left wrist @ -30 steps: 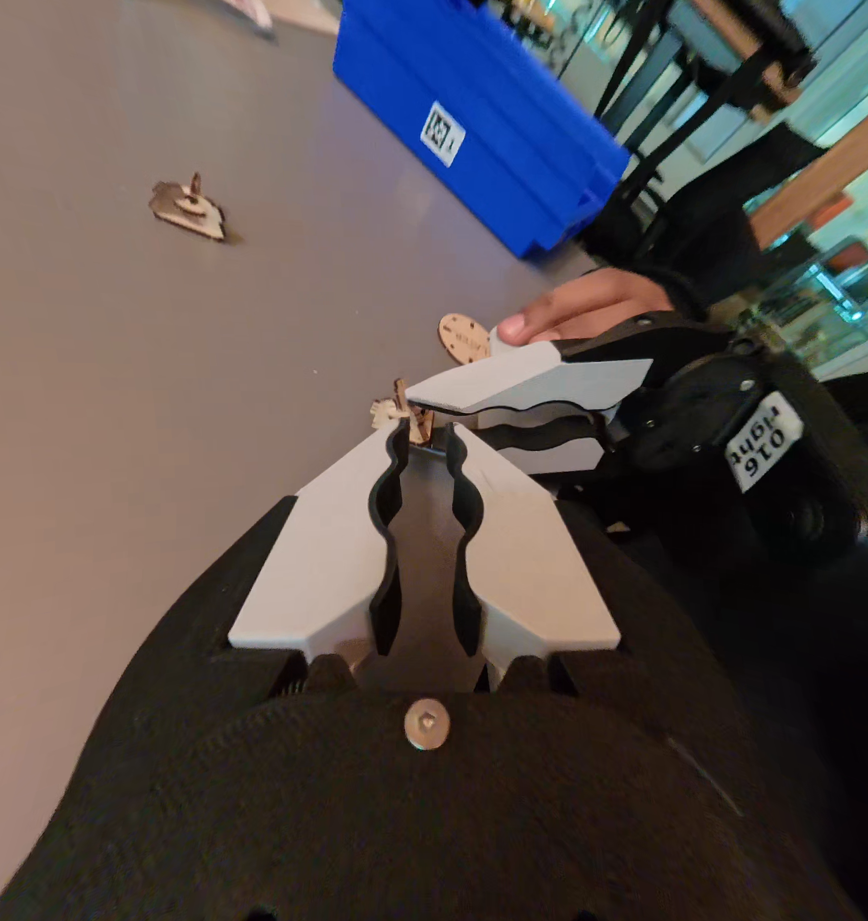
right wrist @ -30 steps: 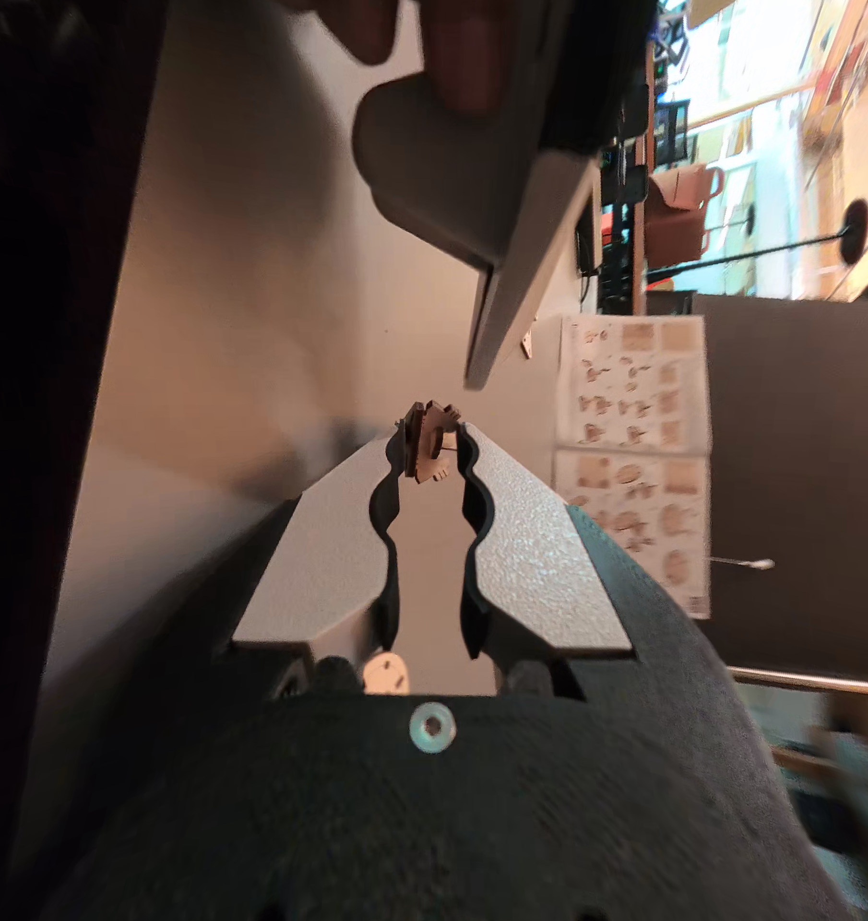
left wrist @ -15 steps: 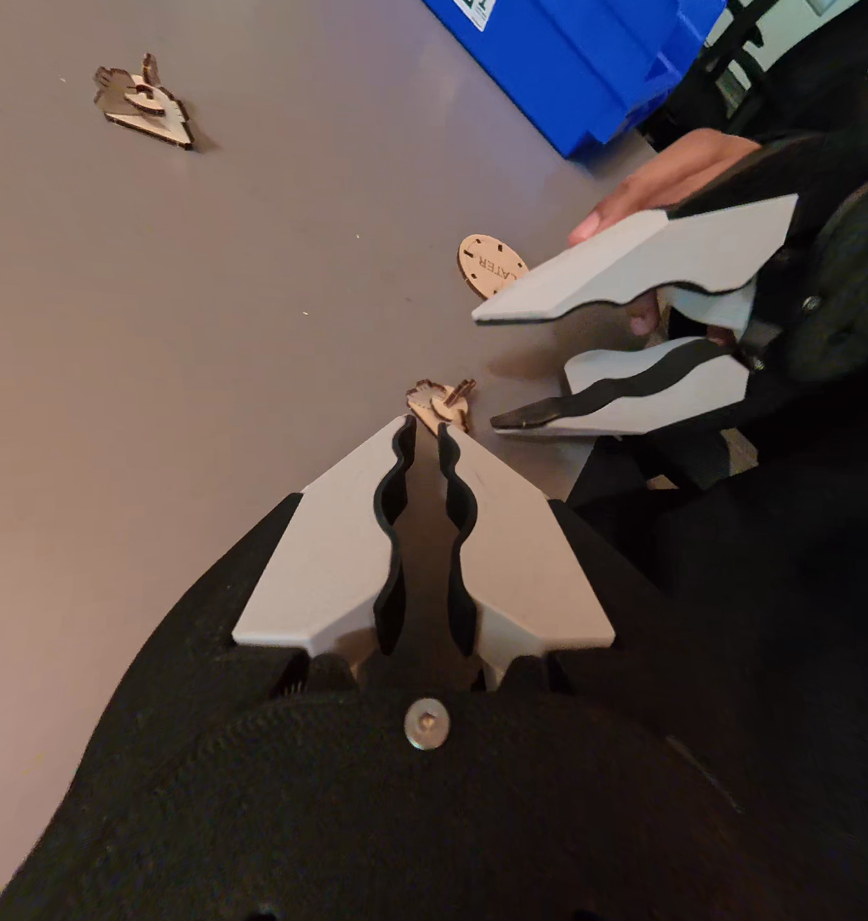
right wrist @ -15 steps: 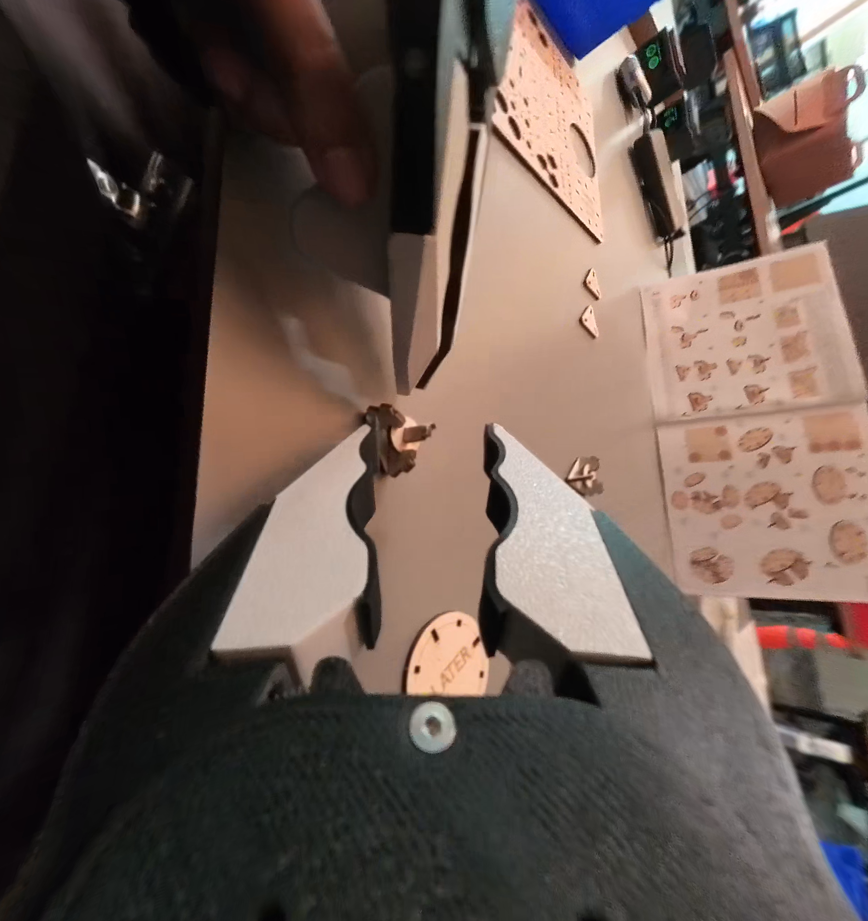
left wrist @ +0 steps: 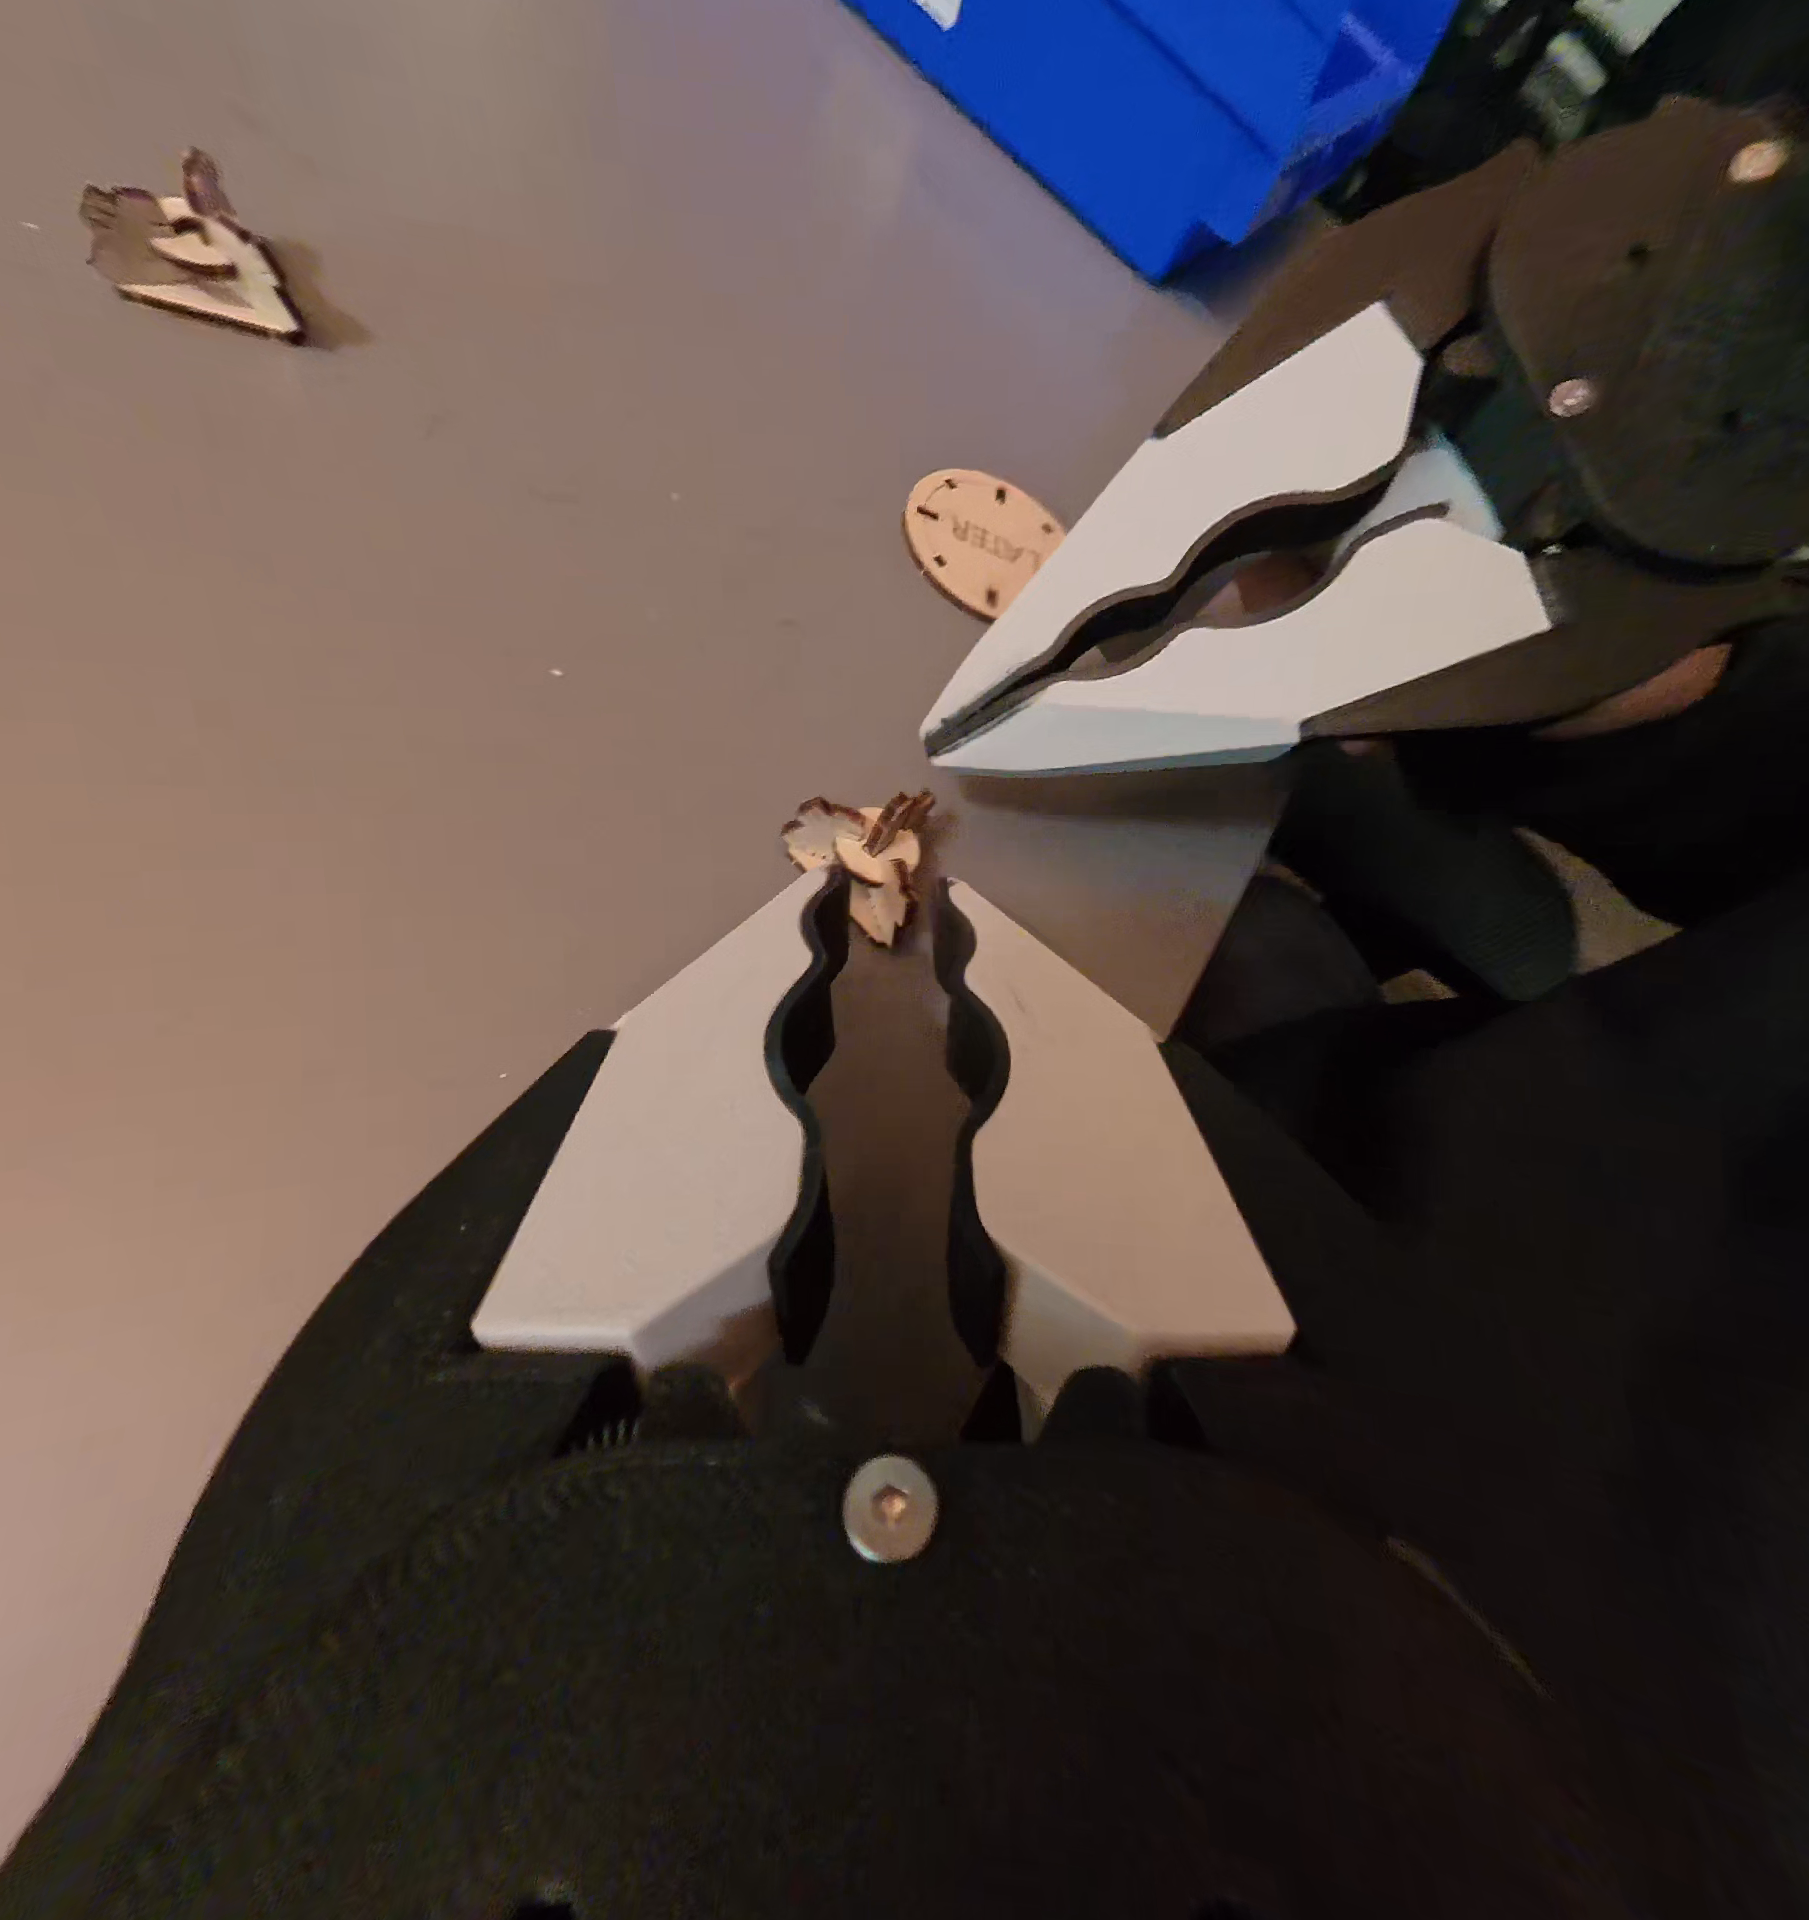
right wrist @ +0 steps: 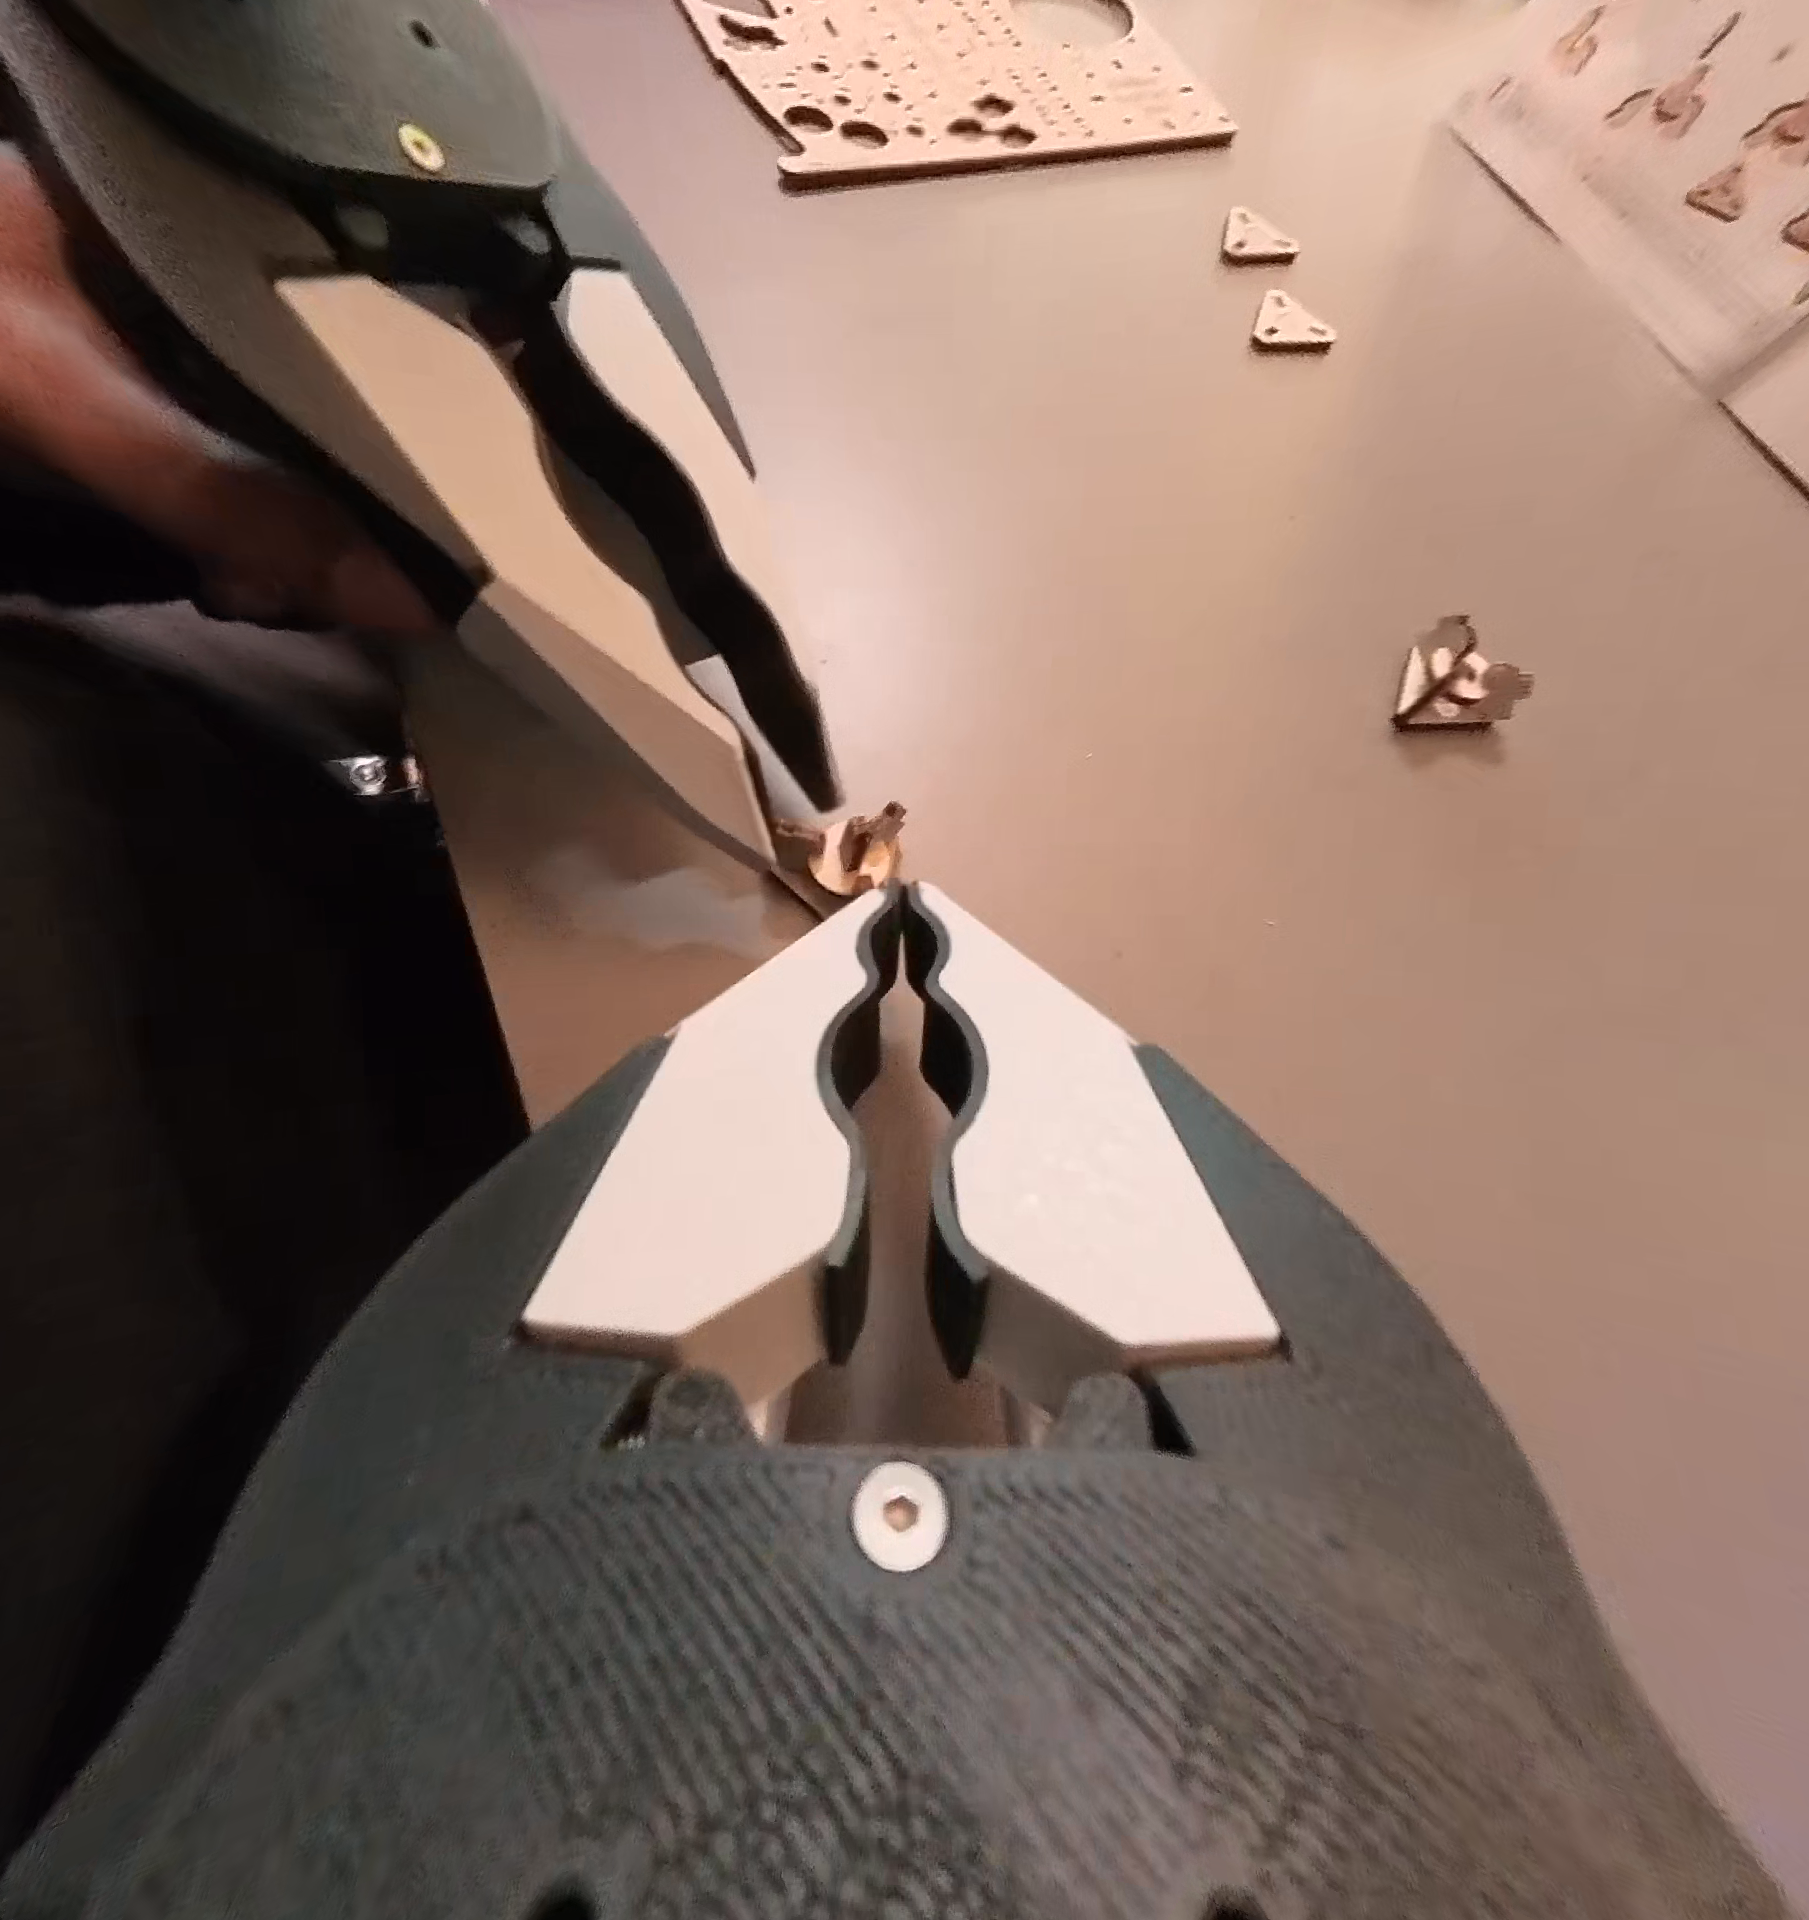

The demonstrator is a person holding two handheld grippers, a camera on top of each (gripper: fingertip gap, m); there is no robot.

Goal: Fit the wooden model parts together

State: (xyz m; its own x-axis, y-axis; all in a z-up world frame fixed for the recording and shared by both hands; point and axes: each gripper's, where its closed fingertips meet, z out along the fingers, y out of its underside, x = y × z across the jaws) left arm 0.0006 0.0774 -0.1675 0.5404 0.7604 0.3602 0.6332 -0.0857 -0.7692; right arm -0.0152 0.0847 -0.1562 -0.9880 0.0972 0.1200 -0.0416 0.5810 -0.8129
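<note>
A small wooden assembly [left wrist: 864, 862] of slotted pieces rests on the grey table [left wrist: 464, 623], near its front edge. My left gripper [left wrist: 884, 894] is open a little. The assembly stands between its fingertips, and a sliver of table shows between it and the right pad. My right gripper [right wrist: 902, 894] is shut with nothing in it, its tips just short of the assembly [right wrist: 848, 847]. In the left wrist view the right gripper [left wrist: 936, 732] points in from the right, just above the assembly. In the right wrist view the left gripper [right wrist: 801, 795] comes down from the upper left.
A round wooden disc [left wrist: 983, 540] lies partly behind the right gripper. Another assembled triangular piece [left wrist: 193, 255] lies farther out. A blue bin [left wrist: 1139, 104] stands at the back. A cut-out wooden sheet [right wrist: 973, 94], two small triangles [right wrist: 1258, 234] and printed sheets [right wrist: 1710, 156] lie beyond. Left and right tips are no more than a few centimetres apart. It is some 9 cm from my right tips to the round wooden disc [left wrist: 983, 540].
A second ago both grippers held the assembly. The right let go, opened wide, drew back and shut on nothing. The assembly went down to the table and the left pads parted slightly around it.
</note>
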